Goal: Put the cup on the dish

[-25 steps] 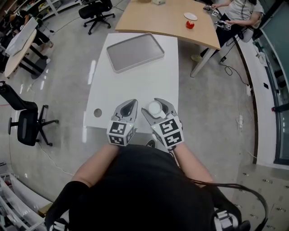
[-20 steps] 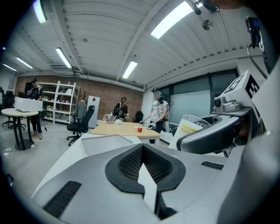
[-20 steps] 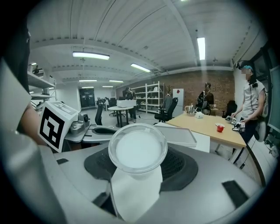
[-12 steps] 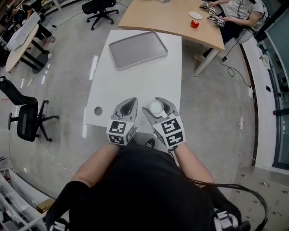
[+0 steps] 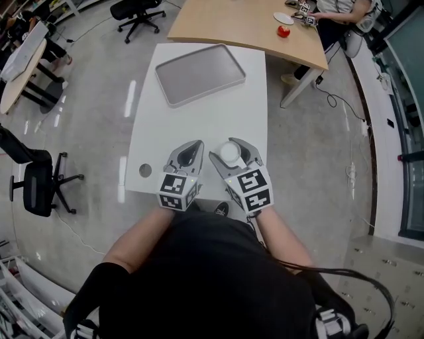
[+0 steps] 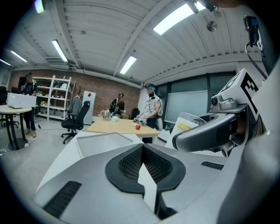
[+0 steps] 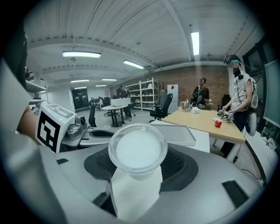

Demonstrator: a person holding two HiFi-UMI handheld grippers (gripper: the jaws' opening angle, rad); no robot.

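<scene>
A clear plastic cup (image 5: 229, 153) with a whitish inside stands upright between the jaws of my right gripper (image 5: 230, 149), which is shut on it above the near end of the white table (image 5: 199, 126). In the right gripper view the cup (image 7: 138, 150) fills the middle, its rim towards the camera. The dish is a grey rectangular tray (image 5: 199, 74) at the table's far end, well ahead of both grippers. My left gripper (image 5: 191, 148) hovers just left of the right one, shut with nothing in it; in its own view the tray (image 6: 103, 139) lies ahead.
A round cable hole (image 5: 145, 170) sits at the table's near left corner. Behind the tray stands a wooden table (image 5: 245, 23) with a red object (image 5: 283, 31) and a seated person (image 5: 334, 8). Office chairs (image 5: 36, 182) stand on the floor to the left.
Both grippers stay close to where they were, with the cup still held in the right one. The head view has drifted slightly.
</scene>
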